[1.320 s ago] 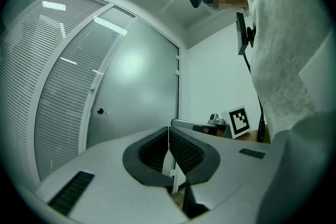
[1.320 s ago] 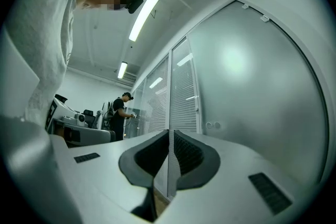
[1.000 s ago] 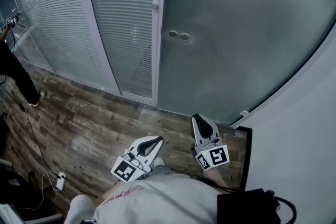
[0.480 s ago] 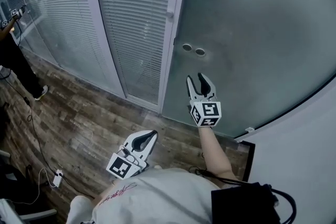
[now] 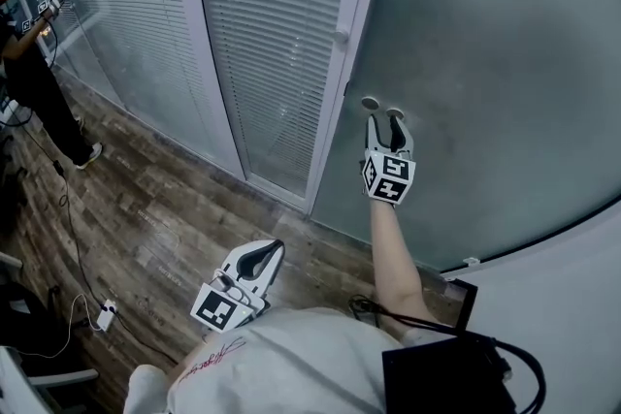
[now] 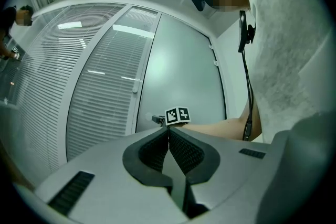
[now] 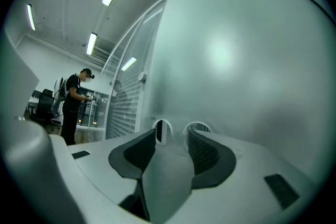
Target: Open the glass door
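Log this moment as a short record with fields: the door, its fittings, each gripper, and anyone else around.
door: frosted glass door, looks closed
fittings: two round discs near the door's left edge
right gripper: right gripper held level at the discs, jaws open and just been opening, nothing gripped
left gripper: left gripper low by the body, jaws together, empty
beside door: slatted blinds
bystander: person at far left on the wood floor

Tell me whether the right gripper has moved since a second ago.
Yes. The right gripper went forward from over the floor to the round fittings on the glass door; its jaws have just been opening, nothing between them.
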Tool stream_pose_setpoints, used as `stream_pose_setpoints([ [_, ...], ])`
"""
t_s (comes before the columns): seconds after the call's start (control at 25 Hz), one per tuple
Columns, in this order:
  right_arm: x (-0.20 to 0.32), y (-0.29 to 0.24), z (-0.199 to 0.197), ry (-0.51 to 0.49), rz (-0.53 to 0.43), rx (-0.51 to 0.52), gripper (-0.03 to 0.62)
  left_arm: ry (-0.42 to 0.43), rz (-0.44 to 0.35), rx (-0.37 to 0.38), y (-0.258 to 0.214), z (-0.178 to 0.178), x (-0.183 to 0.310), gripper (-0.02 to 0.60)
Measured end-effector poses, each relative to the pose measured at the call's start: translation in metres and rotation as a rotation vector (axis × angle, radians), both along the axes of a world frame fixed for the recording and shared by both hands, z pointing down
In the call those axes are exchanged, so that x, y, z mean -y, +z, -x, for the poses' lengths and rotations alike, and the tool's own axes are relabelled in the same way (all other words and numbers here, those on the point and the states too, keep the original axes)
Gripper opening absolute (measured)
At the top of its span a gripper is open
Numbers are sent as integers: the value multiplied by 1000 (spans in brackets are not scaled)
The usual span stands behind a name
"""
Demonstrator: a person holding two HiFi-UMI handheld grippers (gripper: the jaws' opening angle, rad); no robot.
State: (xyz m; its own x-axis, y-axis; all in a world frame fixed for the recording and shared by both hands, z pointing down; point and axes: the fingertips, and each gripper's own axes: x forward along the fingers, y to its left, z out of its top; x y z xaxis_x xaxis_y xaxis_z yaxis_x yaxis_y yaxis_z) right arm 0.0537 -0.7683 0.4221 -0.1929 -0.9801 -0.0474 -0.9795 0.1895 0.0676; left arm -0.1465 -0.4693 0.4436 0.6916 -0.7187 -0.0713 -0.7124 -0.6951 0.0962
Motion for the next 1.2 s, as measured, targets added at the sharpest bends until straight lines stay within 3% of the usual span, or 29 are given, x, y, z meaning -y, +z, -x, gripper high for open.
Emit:
stream_pose_setpoints([
  [0.36,30,-4,3,62,-32,-21,181,-47,14,9,6,8,10,18],
  [0.68,36,-4,-8,193,-48,78,140,-26,14,27,7,3,10,18],
  [1.2,28,-3,-4,170,-44,97,126,2,14,16,8,0,9,18],
])
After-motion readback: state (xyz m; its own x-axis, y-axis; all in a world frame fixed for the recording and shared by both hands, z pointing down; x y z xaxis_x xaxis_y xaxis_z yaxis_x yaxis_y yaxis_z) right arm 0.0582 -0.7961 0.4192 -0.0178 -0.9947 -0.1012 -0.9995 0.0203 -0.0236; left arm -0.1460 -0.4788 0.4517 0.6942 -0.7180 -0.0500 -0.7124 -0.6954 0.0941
